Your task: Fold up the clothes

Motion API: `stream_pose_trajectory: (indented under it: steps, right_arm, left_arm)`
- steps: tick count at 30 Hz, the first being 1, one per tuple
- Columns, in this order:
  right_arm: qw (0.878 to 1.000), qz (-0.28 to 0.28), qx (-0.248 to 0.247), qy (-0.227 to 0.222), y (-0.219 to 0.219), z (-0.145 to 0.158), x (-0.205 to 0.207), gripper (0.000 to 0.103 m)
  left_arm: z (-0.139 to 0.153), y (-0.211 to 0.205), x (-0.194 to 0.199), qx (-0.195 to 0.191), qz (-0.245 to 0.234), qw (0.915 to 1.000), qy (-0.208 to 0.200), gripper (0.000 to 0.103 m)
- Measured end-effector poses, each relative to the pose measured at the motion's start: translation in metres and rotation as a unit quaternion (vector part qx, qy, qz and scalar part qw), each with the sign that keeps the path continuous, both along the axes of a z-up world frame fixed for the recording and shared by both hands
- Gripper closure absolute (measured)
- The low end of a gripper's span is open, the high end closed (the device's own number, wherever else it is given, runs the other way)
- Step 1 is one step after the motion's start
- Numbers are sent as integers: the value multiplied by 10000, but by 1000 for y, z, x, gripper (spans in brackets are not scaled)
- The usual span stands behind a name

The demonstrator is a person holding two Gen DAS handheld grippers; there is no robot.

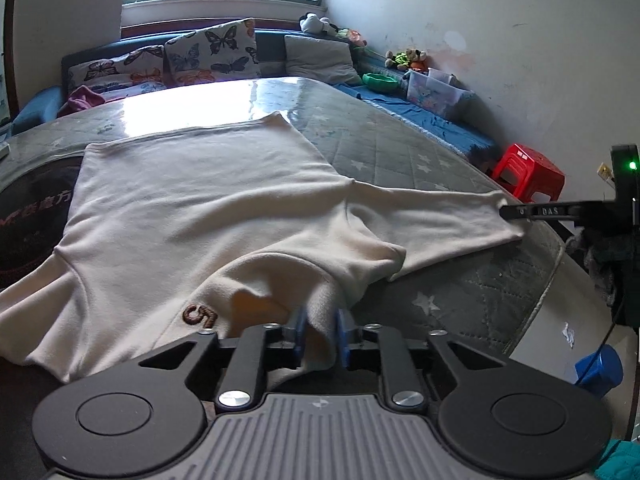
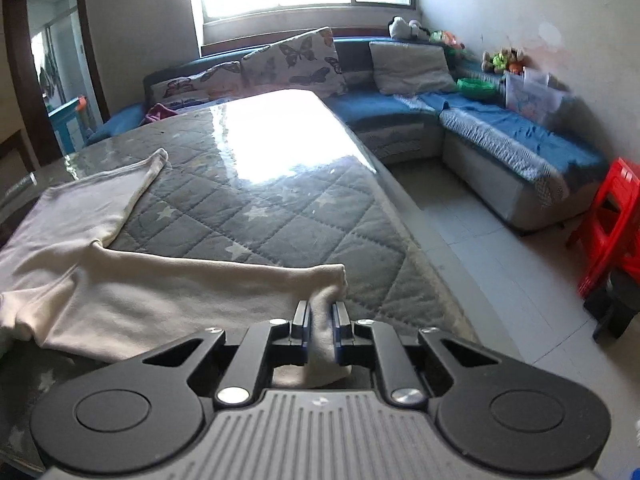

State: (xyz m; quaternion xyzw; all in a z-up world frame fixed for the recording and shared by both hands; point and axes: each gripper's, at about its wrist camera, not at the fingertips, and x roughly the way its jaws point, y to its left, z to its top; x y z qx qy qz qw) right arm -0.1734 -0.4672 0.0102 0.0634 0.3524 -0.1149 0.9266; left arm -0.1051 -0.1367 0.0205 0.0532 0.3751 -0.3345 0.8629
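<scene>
A cream sweatshirt (image 1: 192, 208) with a brown "5" lies spread on the grey quilted table (image 1: 400, 152). My left gripper (image 1: 321, 330) is shut on a fold of its near shoulder or collar edge. One sleeve (image 1: 440, 216) stretches right to my right gripper (image 1: 505, 213), whose fingers pinch the cuff. In the right wrist view my right gripper (image 2: 321, 322) is shut on that sleeve cuff (image 2: 326, 284), and the sweatshirt (image 2: 80, 256) lies to the left on the table (image 2: 300, 208).
A blue corner sofa (image 2: 500, 136) with butterfly cushions (image 1: 212, 50) runs behind and right of the table. A red plastic stool (image 1: 528, 170) stands at the right. A plastic box (image 1: 436, 92) and toys sit on the sofa. A tiled floor (image 2: 480, 232) lies right of the table.
</scene>
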Motion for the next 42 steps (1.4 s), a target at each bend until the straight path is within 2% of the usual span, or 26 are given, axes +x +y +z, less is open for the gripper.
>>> stream_pose_trajectory:
  steps: [2,7,12,15,19,22,23,25,30,35,39,42]
  right_arm:
    - [9997,47,-218,-90,3,6,3,95]
    - [9955,109,-881,-344,11,26,15,95]
    - [9937,172,-1110,-63,11,12,36,93]
    - [9930,135,-1161,171,10,-1,44,92]
    - [9934,112,-1139,61,17,9,43,91]
    - [9931,478,-1065,-106,32,23,40,87]
    - [9928,634,-1007,-156,39,27,40,87]
    - [9908,1005,-870,-237,56,33,41,87]
    - [9733,2198,-573,-329,115,41,49,85]
    - [9452,3225,-456,-245,177,31,60,85]
    - [9276,3714,-407,-8,213,12,62,85]
    - [9180,3924,-551,145,225,0,58,85]
  left_arm:
    - [1,0,-2,-38,-44,10000,-23,97]
    - [7,0,-13,-164,-307,9993,-146,98]
    - [-5,-2,-11,-57,-451,9989,107,97]
    - [0,3,-10,-85,-544,9984,108,94]
    - [19,16,-2,-243,-343,9988,-241,94]
    - [21,25,11,-197,-93,9988,-429,92]
    - [18,26,16,-132,-19,9991,-411,87]
    - [9,27,24,22,120,9995,-305,86]
    - [-6,32,23,83,83,9999,-82,86]
    - [-6,36,16,4,106,9999,-55,86]
    - [-6,42,15,-135,213,9997,5,86]
    - [-3,51,14,-258,354,9990,43,86]
